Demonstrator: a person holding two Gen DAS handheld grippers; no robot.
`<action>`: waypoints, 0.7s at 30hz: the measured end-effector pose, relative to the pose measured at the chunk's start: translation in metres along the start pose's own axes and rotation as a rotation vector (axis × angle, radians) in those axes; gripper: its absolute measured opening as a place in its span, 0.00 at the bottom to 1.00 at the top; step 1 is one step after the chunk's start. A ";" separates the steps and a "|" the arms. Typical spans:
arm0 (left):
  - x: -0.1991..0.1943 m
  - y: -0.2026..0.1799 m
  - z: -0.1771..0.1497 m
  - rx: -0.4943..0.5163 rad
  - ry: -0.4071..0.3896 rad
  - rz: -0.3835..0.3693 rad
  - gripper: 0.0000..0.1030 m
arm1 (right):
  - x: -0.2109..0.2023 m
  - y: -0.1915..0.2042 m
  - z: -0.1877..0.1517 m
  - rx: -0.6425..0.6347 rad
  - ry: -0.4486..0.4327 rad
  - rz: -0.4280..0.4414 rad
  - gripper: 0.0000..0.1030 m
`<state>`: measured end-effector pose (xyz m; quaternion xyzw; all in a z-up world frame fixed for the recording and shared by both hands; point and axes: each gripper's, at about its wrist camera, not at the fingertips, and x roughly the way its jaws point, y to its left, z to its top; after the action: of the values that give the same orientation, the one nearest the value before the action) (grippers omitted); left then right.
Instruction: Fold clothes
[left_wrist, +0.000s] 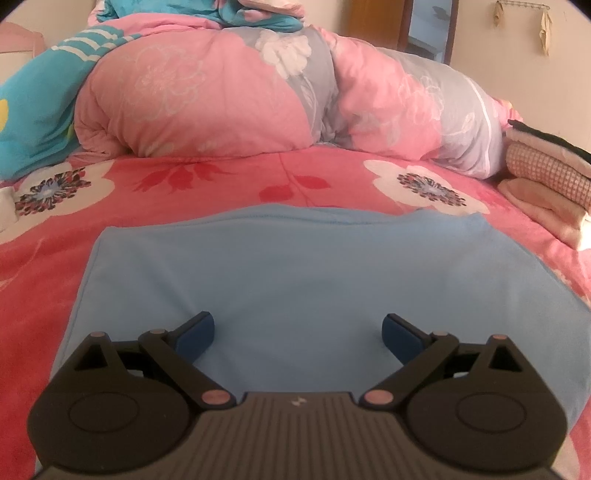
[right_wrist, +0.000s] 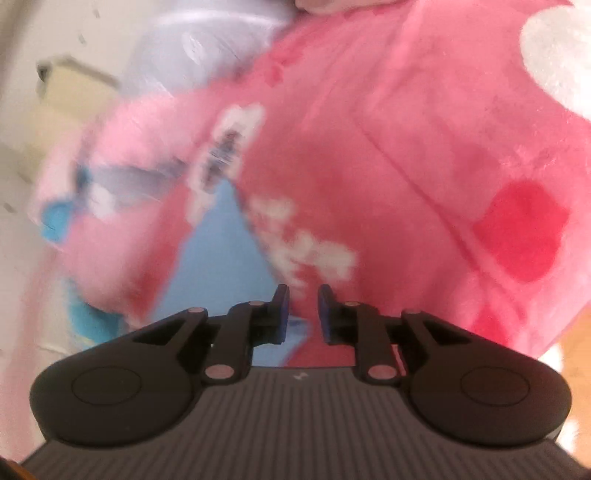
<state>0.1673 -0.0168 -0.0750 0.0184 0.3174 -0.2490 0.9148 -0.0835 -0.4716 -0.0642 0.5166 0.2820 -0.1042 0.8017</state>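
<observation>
A light blue garment (left_wrist: 295, 266) lies flat and smooth on the red floral bedsheet (left_wrist: 207, 177), its far edge folded straight. My left gripper (left_wrist: 298, 332) hovers low over the garment's near part, open wide, with only cloth showing between its blue pads (left_wrist: 195, 332). The right wrist view is smeared by motion. There my right gripper (right_wrist: 303, 308) stands narrowly open over the bedsheet (right_wrist: 406, 166), with nothing between its pads. A strip of the blue garment (right_wrist: 218, 251) shows to its left, reaching under the left finger.
A rolled pink and grey floral quilt (left_wrist: 229, 96) fills the back of the bed, with a turquoise blanket (left_wrist: 33, 110) to its left. A stack of folded pink clothes (left_wrist: 546, 184) sits at the bed's right edge. Wooden floor (right_wrist: 576, 362) shows past the bed.
</observation>
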 end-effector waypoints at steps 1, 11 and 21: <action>-0.001 0.001 0.000 -0.004 -0.006 -0.002 0.95 | -0.002 0.009 -0.003 -0.020 -0.006 0.041 0.19; -0.038 0.010 -0.008 -0.033 -0.050 0.003 0.95 | 0.030 0.032 -0.030 -0.108 0.067 -0.014 0.21; -0.057 0.044 -0.023 -0.078 -0.025 0.041 0.95 | 0.064 0.168 -0.037 -0.420 0.126 0.171 0.26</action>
<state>0.1362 0.0520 -0.0654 -0.0138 0.3150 -0.2181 0.9236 0.0330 -0.3568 0.0179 0.3659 0.3023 0.0576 0.8783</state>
